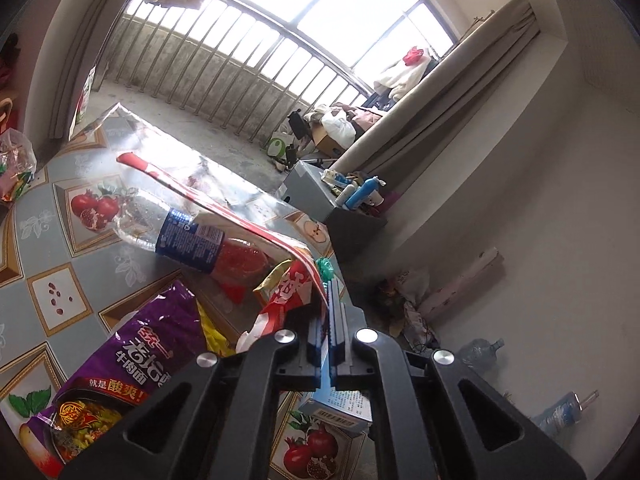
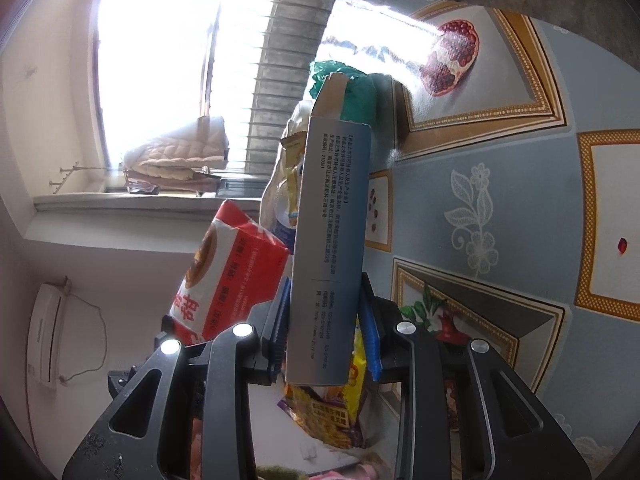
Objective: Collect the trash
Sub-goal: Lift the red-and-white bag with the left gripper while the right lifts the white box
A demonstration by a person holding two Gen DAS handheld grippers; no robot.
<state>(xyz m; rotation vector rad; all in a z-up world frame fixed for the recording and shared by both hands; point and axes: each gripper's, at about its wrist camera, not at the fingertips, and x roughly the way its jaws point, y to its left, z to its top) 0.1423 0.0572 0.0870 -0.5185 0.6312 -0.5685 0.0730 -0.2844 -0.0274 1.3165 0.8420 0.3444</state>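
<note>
Room, left wrist view: bare concrete balcony behind a barred window (image 1: 280,20), beige curtain on the right wall, clutter on the floor.
Surface: table under a blue-grey oilcloth with fruit pictures (image 1: 84,248), littered with trash.
Left gripper (image 1: 329,300): jaws pressed together on the edge of a clear plastic bag with a red-and-white printed strip (image 1: 224,208), which rises from the jaws and spreads open over the table's far corner.
Trash near the jaws: a clear plastic bottle with a blue label (image 1: 176,232) lies on its side mid-table, seemingly behind or inside the bag film; I cannot tell which. A purple instant-noodle packet (image 1: 132,364) lies toward the near edge, and a small blue-and-white cardboard box (image 1: 340,408) shows below the jaws.
Room, right wrist view: bright window and a wall air conditioner (image 2: 48,340); the table fills the right side.
Right gripper (image 2: 324,320): blue pads clamped on the flat sides of the small blue-and-white cardboard box (image 2: 332,240), which stands lengthwise out of the jaws with its far flap open.
Beside it: a red-and-white snack packet (image 2: 232,276) to the left, a crumpled green plastic bag (image 2: 352,88) beyond the box's end.
Risk, bag: the grip takes only thin film, so a tug could tear it or let it slide free, closing the mouth.
Risk, box: it could catch the bag's rim and push the mouth shut, or drop onto the table beside the bag instead of into it.
</note>
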